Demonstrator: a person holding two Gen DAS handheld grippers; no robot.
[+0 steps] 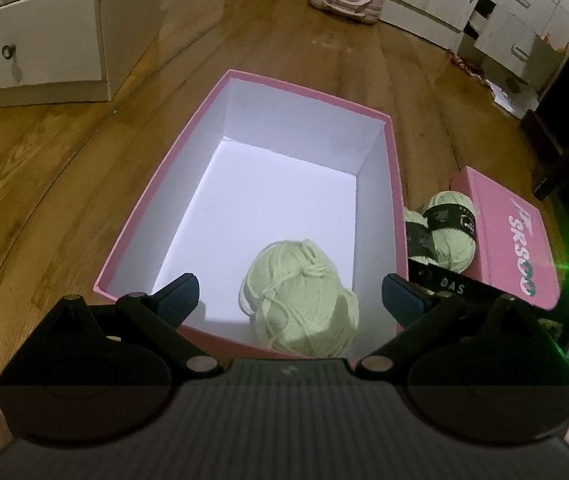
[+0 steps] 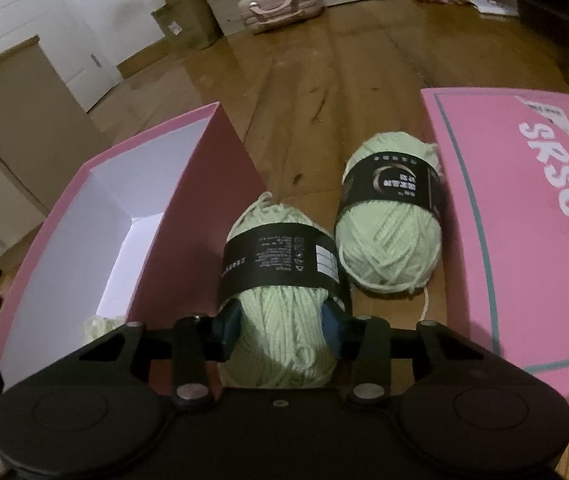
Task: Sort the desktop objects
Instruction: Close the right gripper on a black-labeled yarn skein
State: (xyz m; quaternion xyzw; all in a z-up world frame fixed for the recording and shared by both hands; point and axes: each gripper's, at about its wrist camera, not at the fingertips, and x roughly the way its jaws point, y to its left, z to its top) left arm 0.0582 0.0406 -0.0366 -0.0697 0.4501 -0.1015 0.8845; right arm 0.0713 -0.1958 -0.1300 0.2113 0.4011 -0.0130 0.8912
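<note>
Three balls of pale green yarn are in play on the wooden floor (image 1: 84,184). Furthest left stands the open pink box (image 1: 156,208) with its white inside, and one loose ball (image 1: 300,300) with no band lies in its near right corner. The left gripper (image 1: 290,292) hangs over that corner with its jaws spread wide — the ball sits between the pads, apart from both. Just right of the box wall, the right gripper (image 2: 280,320) has pinched its blue pads onto the near end of a black-banded ball (image 2: 280,276), the yarn squeezed in between them. Beside it lies a second banded ball (image 2: 392,216), touching the pink lid (image 2: 524,208) that lies flat furthest right.
</note>
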